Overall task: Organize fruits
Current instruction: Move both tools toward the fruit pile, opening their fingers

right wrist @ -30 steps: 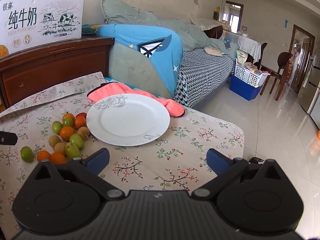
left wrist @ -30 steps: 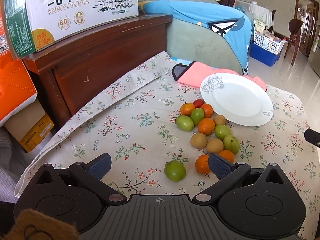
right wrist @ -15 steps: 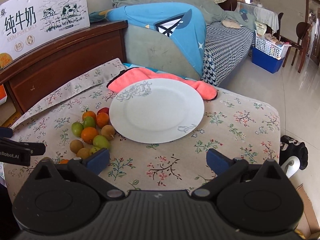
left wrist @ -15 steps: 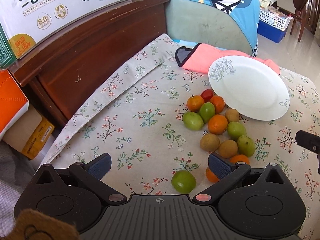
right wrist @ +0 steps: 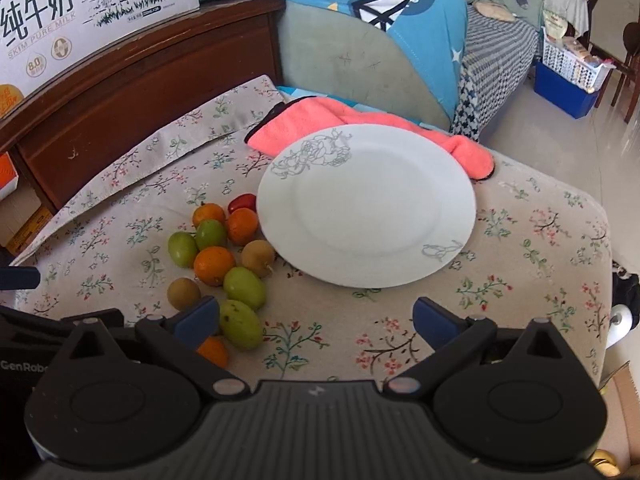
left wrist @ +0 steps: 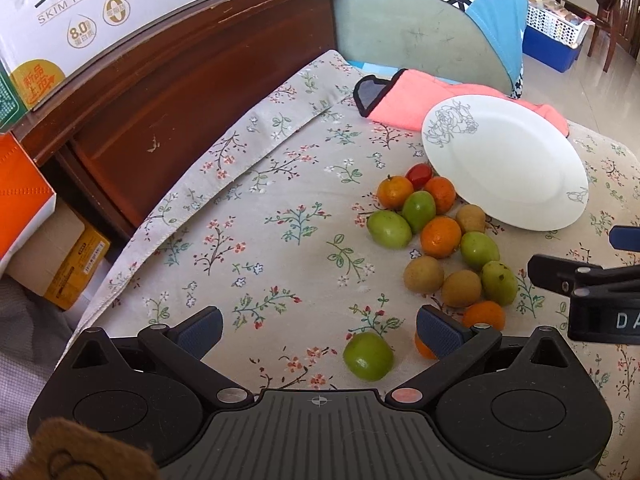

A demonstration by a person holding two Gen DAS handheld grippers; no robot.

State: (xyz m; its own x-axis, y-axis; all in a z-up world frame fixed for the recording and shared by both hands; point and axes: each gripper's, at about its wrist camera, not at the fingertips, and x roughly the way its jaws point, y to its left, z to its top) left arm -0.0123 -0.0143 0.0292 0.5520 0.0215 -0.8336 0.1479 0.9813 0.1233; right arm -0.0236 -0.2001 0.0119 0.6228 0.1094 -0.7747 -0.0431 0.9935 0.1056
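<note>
Fruit first, near to far. Left gripper (left wrist: 318, 326) spread wide, holding nothing; lone round glossy green fruit (left wrist: 368, 356) lies on the floral-print tablecloth (left wrist: 256, 248) just inside its right finger, approx 1 o'clock from the gripper's centre. Small orange citrus (left wrist: 424, 348) sits half hidden behind that finger's blue pad. Right gripper (right wrist: 316, 318) also wide, empty; oval green fruit (right wrist: 241, 323) just beside its left finger at approx 10 o'clock.

Beyond, at 1 o'clock in the left view, the main heap of small mixed fruits (left wrist: 440, 240): smooth green ones, dimpled orange ones, matt brown rough-skinned ones, one shiny red one at the far end. They touch each other; heap reaches the rim of the white round ceramic plate with grey rose print (right wrist: 366, 204), w/ nothing on it.

Handling, my guess: light, firm, round, so they'll roll on cloth and squirt out of a hard pinch. Take across the widest part, pads square, gentle squeeze; lone green one is easiest, no neighbours. Plate looks hard, slick, chip-prone; fruit likely rolls on it.

Farther: soft coral-pink fleecy cloth (right wrist: 360, 120) under the plate's far edge, then dark polished wooden headboard (left wrist: 192, 64) at 11 o'clock.
</note>
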